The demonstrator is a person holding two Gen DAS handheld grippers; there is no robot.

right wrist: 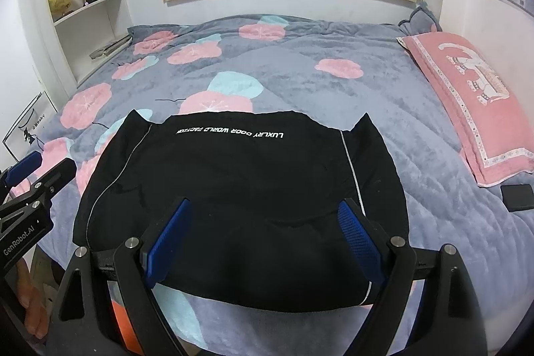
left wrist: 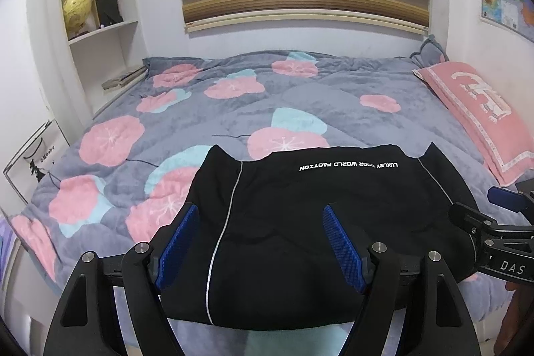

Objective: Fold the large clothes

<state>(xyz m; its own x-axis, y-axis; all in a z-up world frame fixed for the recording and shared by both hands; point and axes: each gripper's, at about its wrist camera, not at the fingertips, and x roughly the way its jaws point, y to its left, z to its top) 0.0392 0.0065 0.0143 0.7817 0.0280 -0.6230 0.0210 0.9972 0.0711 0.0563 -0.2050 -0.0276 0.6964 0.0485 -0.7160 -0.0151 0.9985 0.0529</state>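
Observation:
A black garment (left wrist: 300,222) with thin white piping and upside-down white lettering lies folded into a rough rectangle on the near part of the bed; it also shows in the right wrist view (right wrist: 240,196). My left gripper (left wrist: 260,212) is open and empty, held above the garment's near left part. My right gripper (right wrist: 265,209) is open and empty above the garment's near right part. The right gripper also shows at the right edge of the left wrist view (left wrist: 494,209). The left gripper shows at the left edge of the right wrist view (right wrist: 36,169).
The bed has a grey quilt (left wrist: 300,95) with pink and blue flowers. A pink pillow (left wrist: 474,109) lies at the right. A small black object (right wrist: 517,196) lies on the quilt near the pillow. White shelves (left wrist: 100,9) with books and a globe stand at the far left.

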